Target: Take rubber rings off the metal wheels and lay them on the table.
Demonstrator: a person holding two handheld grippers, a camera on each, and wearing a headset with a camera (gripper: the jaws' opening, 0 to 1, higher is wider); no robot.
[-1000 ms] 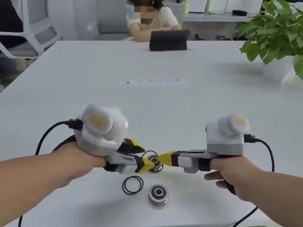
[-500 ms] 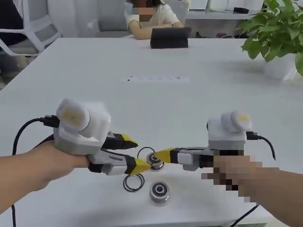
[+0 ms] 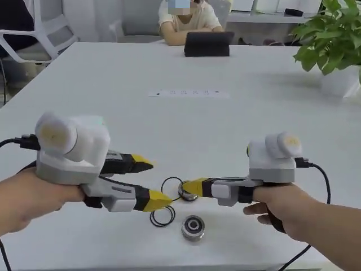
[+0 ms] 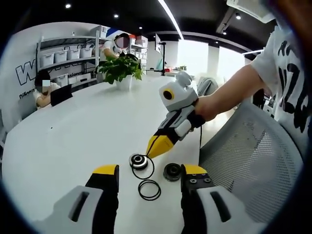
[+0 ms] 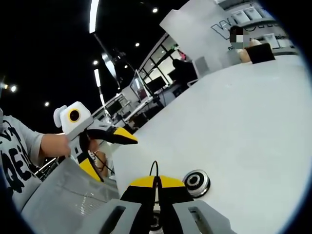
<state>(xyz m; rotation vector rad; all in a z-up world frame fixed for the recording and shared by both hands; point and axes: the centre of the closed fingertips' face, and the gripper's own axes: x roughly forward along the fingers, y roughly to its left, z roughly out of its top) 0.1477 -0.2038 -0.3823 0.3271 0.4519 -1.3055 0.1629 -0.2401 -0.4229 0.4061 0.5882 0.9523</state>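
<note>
Head view is showing left claw (image 3: 158, 182) wide, right claw (image 3: 186, 188) closed against metal wheel (image 3: 186, 196), possibly slipping and letting rubber ring (image 3: 171, 178) reseat.

- wheels (image 3: 193, 227): 2
- rings (image 3: 162, 217): 3, I think; two overlap, hard to split
- grippers: 2, left gripper (image 3: 161, 182) and right gripper (image 3: 184, 188)
- plant (image 3: 330, 28): 1
- tablet (image 3: 207, 44): 1

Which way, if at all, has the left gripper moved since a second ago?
Yes. Against the pair of rubber rings, the left gripper has drawn back to the person's left, away from the metal wheel its tips were at.
</note>
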